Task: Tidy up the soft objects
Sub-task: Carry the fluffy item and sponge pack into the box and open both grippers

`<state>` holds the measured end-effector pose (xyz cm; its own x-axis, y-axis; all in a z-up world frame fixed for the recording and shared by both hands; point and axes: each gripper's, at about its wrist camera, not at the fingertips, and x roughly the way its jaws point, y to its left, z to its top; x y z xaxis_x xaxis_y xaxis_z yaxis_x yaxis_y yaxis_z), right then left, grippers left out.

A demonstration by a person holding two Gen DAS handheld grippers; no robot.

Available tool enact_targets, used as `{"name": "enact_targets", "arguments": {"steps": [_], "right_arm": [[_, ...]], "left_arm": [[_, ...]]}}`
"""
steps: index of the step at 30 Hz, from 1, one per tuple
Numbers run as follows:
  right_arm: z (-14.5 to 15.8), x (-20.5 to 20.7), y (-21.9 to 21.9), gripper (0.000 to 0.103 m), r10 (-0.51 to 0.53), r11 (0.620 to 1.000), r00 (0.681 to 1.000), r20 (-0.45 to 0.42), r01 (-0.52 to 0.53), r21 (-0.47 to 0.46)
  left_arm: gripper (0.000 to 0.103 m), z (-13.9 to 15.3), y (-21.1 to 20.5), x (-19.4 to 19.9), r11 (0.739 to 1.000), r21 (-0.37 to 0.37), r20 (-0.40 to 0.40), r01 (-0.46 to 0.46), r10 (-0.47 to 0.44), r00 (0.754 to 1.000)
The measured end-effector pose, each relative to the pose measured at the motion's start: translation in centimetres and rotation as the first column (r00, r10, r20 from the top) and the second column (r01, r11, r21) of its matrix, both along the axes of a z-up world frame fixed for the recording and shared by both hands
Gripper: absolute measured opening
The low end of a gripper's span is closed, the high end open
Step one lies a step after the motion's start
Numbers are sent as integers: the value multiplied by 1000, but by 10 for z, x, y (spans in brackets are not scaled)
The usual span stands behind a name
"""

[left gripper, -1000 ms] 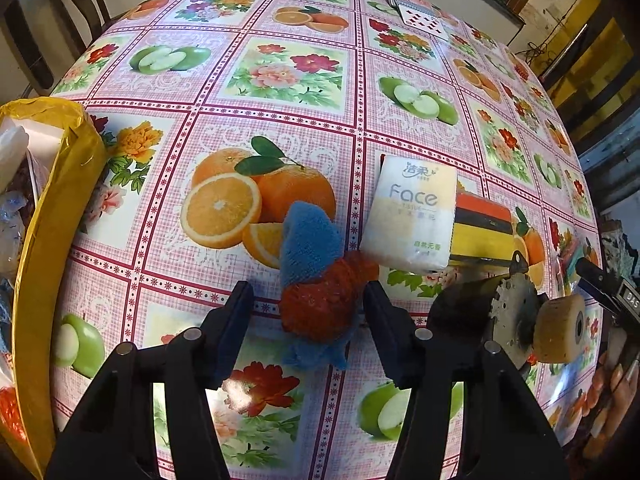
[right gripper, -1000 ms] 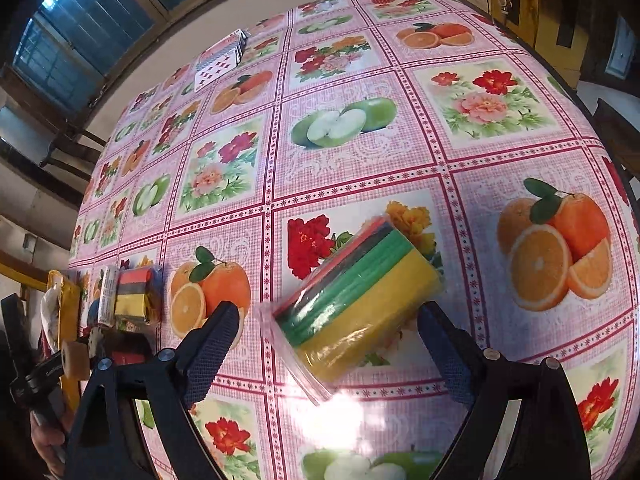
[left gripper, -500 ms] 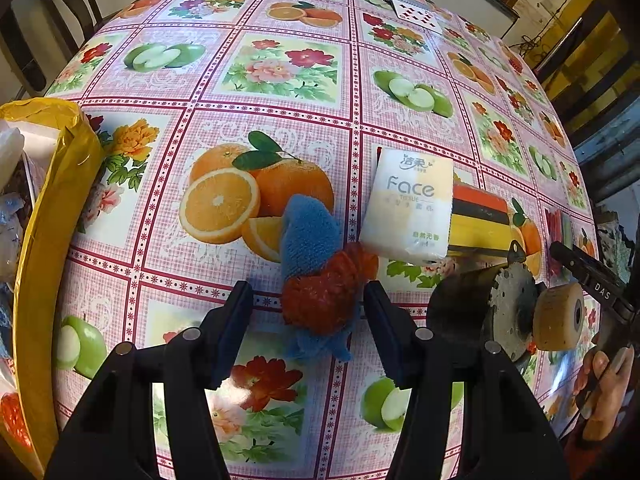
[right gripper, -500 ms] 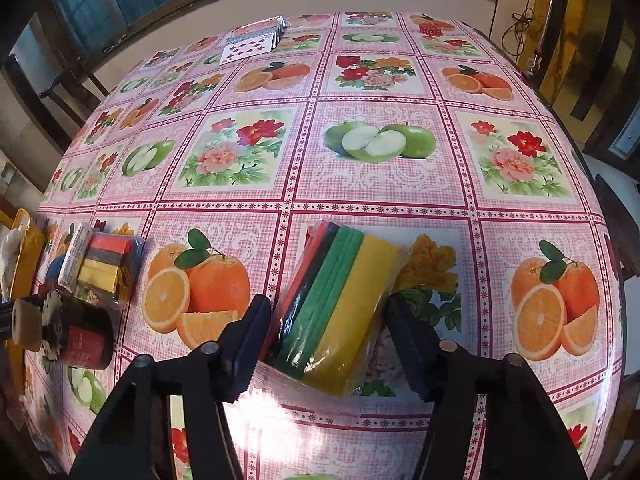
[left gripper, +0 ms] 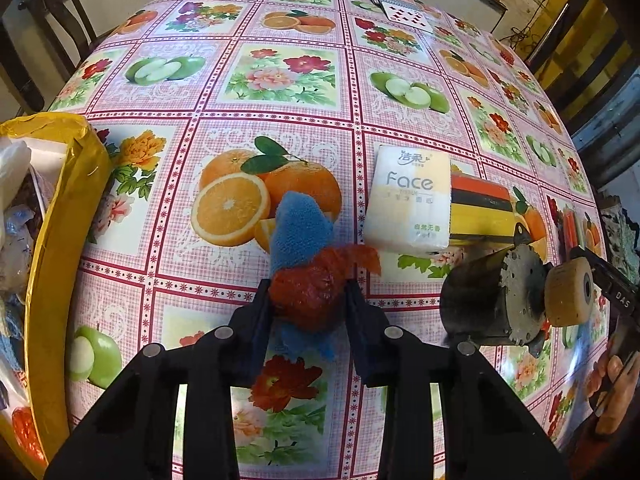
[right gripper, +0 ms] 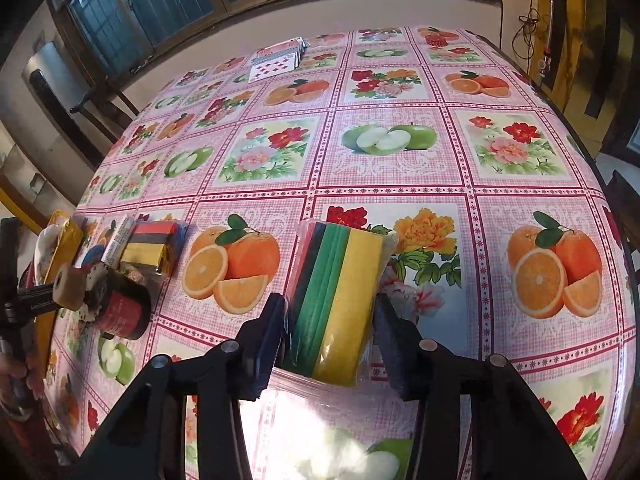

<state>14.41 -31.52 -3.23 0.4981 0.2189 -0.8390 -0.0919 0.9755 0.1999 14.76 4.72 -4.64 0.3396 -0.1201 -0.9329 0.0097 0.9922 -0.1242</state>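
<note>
The left gripper (left gripper: 309,298) is pinched tight on a red and blue cloth bundle (left gripper: 306,256) on the tablecloth (left gripper: 280,68). The right gripper (right gripper: 329,320) squeezes a wrapped sponge pack (right gripper: 338,300); the wrap blurs its near end. A tissue pack (left gripper: 410,200) lies nearby.
</note>
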Motion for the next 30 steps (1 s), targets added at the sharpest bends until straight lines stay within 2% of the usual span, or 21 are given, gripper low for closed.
{"name": "enact_targets", "arguments": {"steps": [4,7,15,21,30], "right_arm": [[18,-18,8,47,25,999,999,36,-25,24],[31,-31,21,47,57,997,996,63,-59,39],[65,-55,87,47,191,977,973,131,-201,66],[83,-59,157,47,311,941,936,165,-327,83],[94,-49,289,48,488,857,854,179,-507,86]], "left_arm": [[31,3,5,-13,1000,25,43,-8,7,999],[31,9,8,-26,997,79,106,-24,16,994],[32,30,21,-65,981,177,259,-80,31,965],[32,49,47,-94,967,205,359,-148,66,931],[32,72,112,-115,939,197,446,-281,170,879]]}}
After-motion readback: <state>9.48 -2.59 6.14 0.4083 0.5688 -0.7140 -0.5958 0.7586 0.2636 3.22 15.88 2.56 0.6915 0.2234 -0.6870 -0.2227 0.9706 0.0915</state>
